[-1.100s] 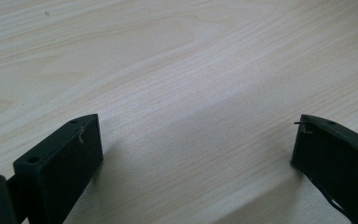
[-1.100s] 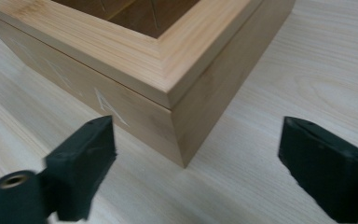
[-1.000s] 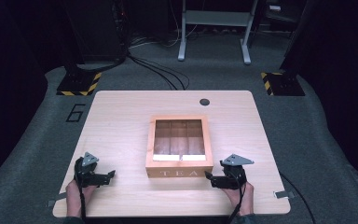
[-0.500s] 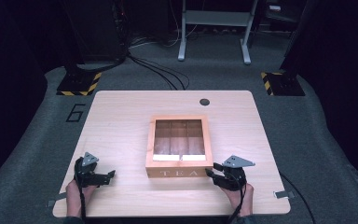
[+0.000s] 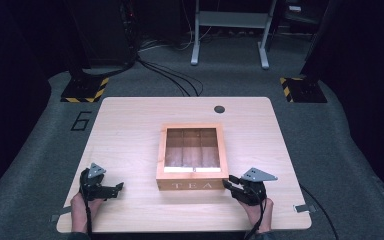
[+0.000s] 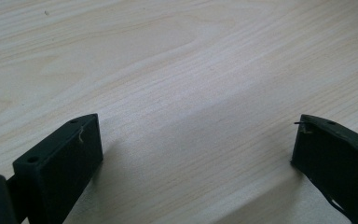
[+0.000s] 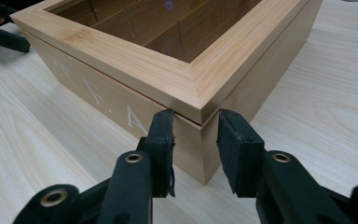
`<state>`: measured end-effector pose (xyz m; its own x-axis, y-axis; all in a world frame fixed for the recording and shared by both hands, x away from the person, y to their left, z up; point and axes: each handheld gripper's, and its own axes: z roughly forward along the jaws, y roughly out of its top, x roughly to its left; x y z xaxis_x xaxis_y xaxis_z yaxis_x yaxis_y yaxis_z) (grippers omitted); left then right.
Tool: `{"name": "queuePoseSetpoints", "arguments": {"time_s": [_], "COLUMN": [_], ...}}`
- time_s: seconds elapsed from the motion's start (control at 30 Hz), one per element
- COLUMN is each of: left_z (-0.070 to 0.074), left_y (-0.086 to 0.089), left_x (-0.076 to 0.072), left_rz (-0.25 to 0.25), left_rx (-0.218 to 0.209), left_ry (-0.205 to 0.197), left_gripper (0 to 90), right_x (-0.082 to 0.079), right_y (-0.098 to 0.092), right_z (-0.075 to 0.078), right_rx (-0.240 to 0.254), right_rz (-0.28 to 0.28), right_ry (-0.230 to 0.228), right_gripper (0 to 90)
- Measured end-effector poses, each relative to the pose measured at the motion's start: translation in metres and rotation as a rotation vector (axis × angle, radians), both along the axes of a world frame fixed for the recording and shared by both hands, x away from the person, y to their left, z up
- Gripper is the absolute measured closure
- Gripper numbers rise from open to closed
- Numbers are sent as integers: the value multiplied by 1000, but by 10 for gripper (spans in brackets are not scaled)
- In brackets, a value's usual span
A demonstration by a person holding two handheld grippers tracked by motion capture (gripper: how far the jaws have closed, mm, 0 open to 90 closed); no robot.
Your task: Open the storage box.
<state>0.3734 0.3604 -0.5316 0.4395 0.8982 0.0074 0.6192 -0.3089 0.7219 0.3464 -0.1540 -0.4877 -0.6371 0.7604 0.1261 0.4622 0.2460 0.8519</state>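
Observation:
A wooden tea box [image 5: 192, 157] with "TEA" on its front stands mid-table, its window lid down over several compartments. My right gripper [image 5: 228, 181] sits at the box's near right corner. In the right gripper view its jaws have just been closing, and the right gripper [image 7: 196, 140] now has that corner of the tea box [image 7: 121, 60] between its pads, one pad on the front face and one on the side. My left gripper [image 5: 116, 188] rests near the table's front left, apart from the box. In its own view the left gripper [image 6: 196, 149] is open over bare wood.
The light wooden table [image 5: 130, 130] has a dark round cable hole [image 5: 219, 108] at the back. The table's front edge is just behind both hands. Beyond the table are floor cables, a metal stand [image 5: 230, 30] and striped bases [image 5: 85, 90].
The right gripper's jaws have drawn together at the box's near right corner. Both hands and the box stay where they were.

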Motion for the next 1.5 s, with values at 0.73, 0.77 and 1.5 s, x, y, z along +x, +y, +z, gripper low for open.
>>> {"name": "queuePoseSetpoints", "arguments": {"time_s": [0.73,0.77,1.5], "left_z": [0,0,0], "left_y": [0,0,0], "left_x": [0,0,0], "left_rz": [1,0,0], "left_rx": [0,0,0], "left_ry": [0,0,0], "left_gripper": [15,15,15], "right_x": [0,1,7], "right_y": [0,1,3], "right_z": [12,13,37], "right_rx": [66,64,95], "right_rz": [0,2,-19], "right_ry": [-27,-28,-61], "right_gripper": [693,689,694]}}
